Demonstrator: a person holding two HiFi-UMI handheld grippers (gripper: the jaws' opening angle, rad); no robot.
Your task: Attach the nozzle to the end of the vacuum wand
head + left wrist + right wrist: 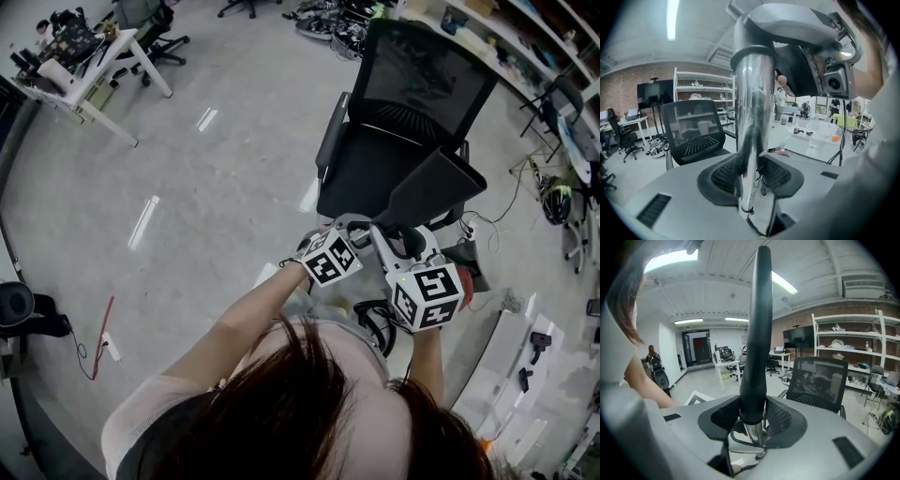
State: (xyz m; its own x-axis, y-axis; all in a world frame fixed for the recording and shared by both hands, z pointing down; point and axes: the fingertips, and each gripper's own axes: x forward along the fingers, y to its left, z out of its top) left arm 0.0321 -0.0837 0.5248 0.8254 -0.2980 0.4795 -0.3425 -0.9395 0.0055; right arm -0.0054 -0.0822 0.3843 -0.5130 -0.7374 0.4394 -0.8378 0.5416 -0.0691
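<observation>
In the head view both grippers are close together in front of me, over the floor. My left gripper (349, 236) is shut on the shiny metal vacuum wand (752, 117), which runs up between its jaws (751, 176) to a grey collar (787, 28). My right gripper (405, 251) is shut on the black nozzle (436, 187), which fans out up and to the right. In the right gripper view the nozzle (757, 333) stands upright between the jaws (752, 416), with the chrome tube end (753, 431) showing just under its neck.
A black mesh office chair (403, 122) stands directly beyond the grippers. A white desk (84, 66) with gear is at the far left, a white table (525, 375) with tools at the lower right. A cable and power strip (98, 342) lie on the concrete floor.
</observation>
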